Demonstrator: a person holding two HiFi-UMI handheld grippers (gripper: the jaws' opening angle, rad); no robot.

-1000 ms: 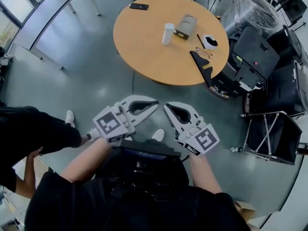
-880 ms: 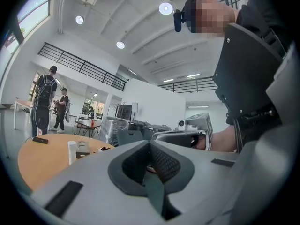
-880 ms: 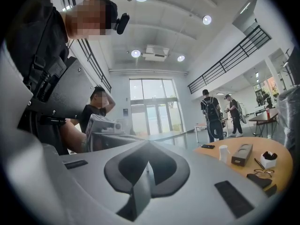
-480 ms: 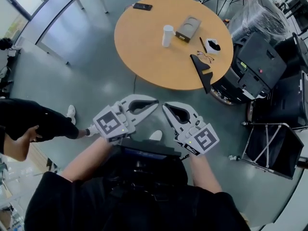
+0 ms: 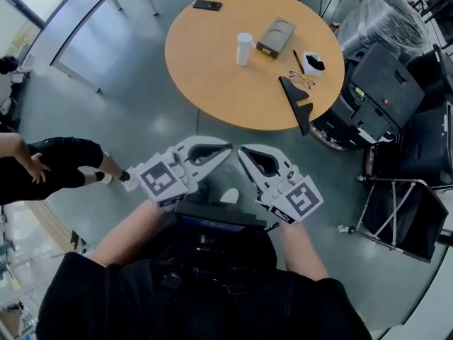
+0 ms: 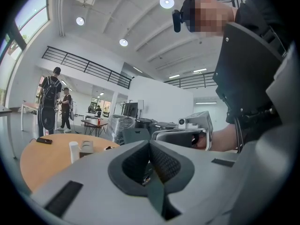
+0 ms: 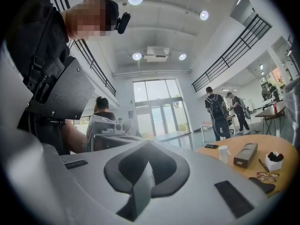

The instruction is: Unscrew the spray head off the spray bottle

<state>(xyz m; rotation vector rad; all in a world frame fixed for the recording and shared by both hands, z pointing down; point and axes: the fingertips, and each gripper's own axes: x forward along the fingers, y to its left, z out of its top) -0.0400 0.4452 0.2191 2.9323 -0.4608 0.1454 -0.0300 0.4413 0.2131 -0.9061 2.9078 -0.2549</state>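
Observation:
The white spray bottle (image 5: 243, 49) stands upright on the round wooden table (image 5: 212, 83), far ahead of both grippers. It also shows small in the left gripper view (image 6: 73, 151) and in the right gripper view (image 7: 224, 153). My left gripper (image 5: 228, 148) and right gripper (image 5: 241, 150) hang side by side close to my chest, over the grey floor, tips nearly meeting. Both are shut with nothing between the jaws. The left gripper (image 6: 150, 142) and right gripper (image 7: 149, 143) show closed jaws in their own views too.
On the table lie a phone (image 5: 207, 5), a brown box (image 5: 274, 37), a white holder (image 5: 311, 62), glasses (image 5: 301, 80) and a black wedge (image 5: 297, 99). Black cases (image 5: 382, 83) and a black frame cart (image 5: 400, 204) crowd the right. A person (image 5: 49, 163) is at the left.
Both grippers stay shut and keep their pose before me while the view shifts slightly over the floor. The person at the left has moved further left.

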